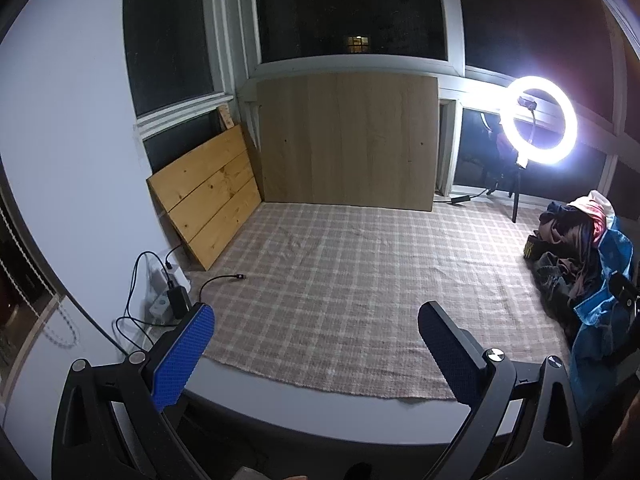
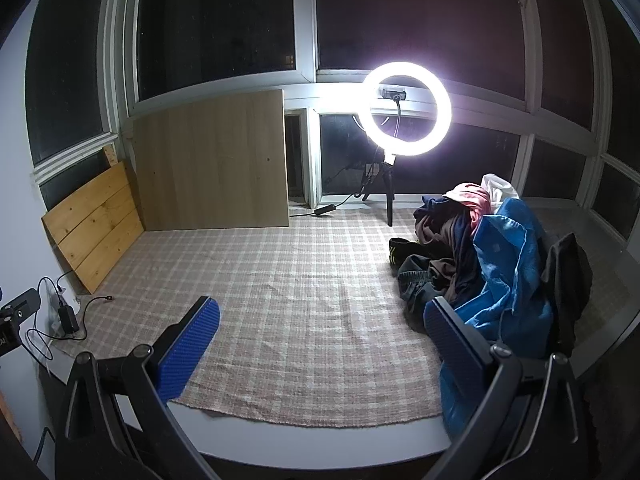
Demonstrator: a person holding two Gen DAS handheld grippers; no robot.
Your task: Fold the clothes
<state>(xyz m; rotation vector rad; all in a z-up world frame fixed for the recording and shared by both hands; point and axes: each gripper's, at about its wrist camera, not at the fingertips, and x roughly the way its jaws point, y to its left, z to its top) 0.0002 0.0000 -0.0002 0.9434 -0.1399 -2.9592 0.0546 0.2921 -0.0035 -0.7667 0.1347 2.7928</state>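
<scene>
Fold not begun: clothes pile (image 2: 472, 248) heaped unsorted, right of frame, on checked cloth (image 2: 300, 300). Left gripper (image 1: 316, 344), right gripper (image 2: 320, 340) spread wide, empty. No folded garment visible; whole pile remains.

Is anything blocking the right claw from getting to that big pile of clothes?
Nothing visible is. The open right claw hangs over the bare pink checked cloth, and the heap of mixed clothes with its shiny blue garment lies just to its right, beside one finger.
</scene>
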